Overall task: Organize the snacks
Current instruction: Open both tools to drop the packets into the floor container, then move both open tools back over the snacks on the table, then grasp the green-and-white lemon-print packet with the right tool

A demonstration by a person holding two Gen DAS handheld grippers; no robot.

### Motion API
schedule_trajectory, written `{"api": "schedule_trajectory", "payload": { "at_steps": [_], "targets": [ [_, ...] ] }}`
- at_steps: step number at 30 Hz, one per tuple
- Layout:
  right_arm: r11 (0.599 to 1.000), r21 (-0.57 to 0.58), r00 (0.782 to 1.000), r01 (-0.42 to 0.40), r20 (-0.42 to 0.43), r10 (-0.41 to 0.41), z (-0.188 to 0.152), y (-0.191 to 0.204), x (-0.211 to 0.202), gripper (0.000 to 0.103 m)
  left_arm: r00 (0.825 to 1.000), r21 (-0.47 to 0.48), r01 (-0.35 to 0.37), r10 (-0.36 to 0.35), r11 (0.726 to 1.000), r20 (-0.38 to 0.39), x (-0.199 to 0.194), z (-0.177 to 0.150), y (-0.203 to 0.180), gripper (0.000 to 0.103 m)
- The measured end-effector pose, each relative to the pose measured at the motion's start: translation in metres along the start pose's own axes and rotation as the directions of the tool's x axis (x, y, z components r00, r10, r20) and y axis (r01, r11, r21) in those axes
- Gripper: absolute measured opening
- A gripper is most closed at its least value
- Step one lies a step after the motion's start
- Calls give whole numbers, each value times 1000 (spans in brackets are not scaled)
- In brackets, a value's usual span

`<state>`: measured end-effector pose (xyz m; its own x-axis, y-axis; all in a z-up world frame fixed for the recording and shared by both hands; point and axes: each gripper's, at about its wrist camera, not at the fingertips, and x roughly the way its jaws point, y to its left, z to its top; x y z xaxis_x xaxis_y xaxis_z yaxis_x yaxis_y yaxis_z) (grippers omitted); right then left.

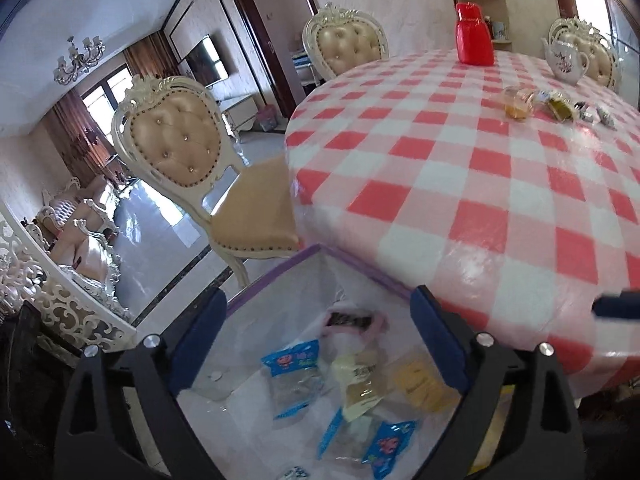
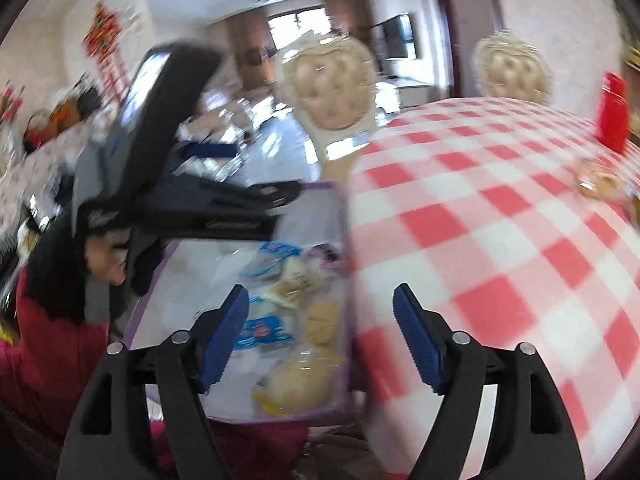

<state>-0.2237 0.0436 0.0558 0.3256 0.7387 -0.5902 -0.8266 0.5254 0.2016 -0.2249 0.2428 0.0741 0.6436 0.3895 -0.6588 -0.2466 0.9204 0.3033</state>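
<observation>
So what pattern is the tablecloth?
Red, pink and white checks on the tablecloth, sharpest in the left wrist view.

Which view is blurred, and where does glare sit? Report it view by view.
Right wrist view: motion blur smears the checked tablecloth, the snack packets in the purple-rimmed box and the left gripper. Left wrist view: mostly sharp, fisheye-bent, with window glare on the floor and sheen on the plastic table cover.
</observation>
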Motion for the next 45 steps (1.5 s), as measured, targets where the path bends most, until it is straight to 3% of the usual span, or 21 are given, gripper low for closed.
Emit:
{"api": "schedule_trajectory", "payload": {
  "at_steps": [5,7,9,12,16,19,22,23,25,27,28,30,32,34,36,37,38,40,43,45],
  "targets": [
    [991,110,995,76,61,-83,-3,-51,-24,83,999,-22,19,-18,1000,45,-9,17,-24,99],
    [981,159,990,108,70,-120,-8,-71,-30,85,994,-78,80,-74,994,74,-16,31,-40,100],
    [958,234,980,168,65,-188,-14,-97,-38,85,977,-120,203,-193,972,90,-20,46,-59,101],
    [915,319,957,246,70,-282,-24,-130,-56,88,936,-149,347,-333,926,112,-22,79,-97,101],
    [848,431,920,308,93,-381,-37,-183,-90,88,923,-197,381,-360,903,137,0,128,-153,101],
    [791,480,887,379,56,-459,-37,-228,-112,88,919,-242,392,-368,888,140,28,156,-192,101],
    [701,539,831,466,3,-556,-41,-282,-134,88,922,-308,387,-373,869,107,63,179,-231,101],
    [659,571,812,489,-21,-584,-41,-308,-142,88,918,-327,394,-386,859,93,73,184,-239,101],
    [607,618,795,500,-48,-605,-44,-347,-154,88,904,-361,418,-419,833,81,89,195,-264,101],
    [545,663,773,513,-80,-629,-44,-389,-164,88,901,-357,429,-423,830,98,98,206,-291,101],
    [511,678,751,528,-92,-654,-43,-410,-169,88,899,-348,434,-423,831,111,100,211,-303,101],
    [485,687,733,542,-104,-672,-41,-435,-170,88,895,-327,446,-423,833,143,104,220,-327,101],
    [474,698,737,537,-116,-665,-35,-459,-164,88,884,-324,468,-437,822,168,110,226,-345,101],
    [486,702,755,521,-112,-647,-28,-476,-158,88,859,-320,513,-476,797,190,116,228,-355,101],
    [495,693,760,524,-118,-639,-15,-492,-146,88,852,-287,523,-488,803,187,119,229,-358,101],
    [495,689,761,529,-127,-637,-10,-500,-140,88,858,-272,513,-475,814,196,119,228,-357,101],
    [494,678,758,544,-145,-636,-1,-510,-130,88,870,-265,490,-445,831,212,118,226,-353,101],
    [483,647,738,590,-189,-648,8,-521,-115,88,877,-282,478,-430,832,216,119,224,-346,101],
    [458,603,707,653,-267,-655,16,-541,-94,87,871,-328,491,-449,807,201,124,223,-338,101],
    [453,595,706,663,-298,-642,16,-549,-86,81,867,-327,498,-461,803,189,124,222,-338,101]
  ]
}}
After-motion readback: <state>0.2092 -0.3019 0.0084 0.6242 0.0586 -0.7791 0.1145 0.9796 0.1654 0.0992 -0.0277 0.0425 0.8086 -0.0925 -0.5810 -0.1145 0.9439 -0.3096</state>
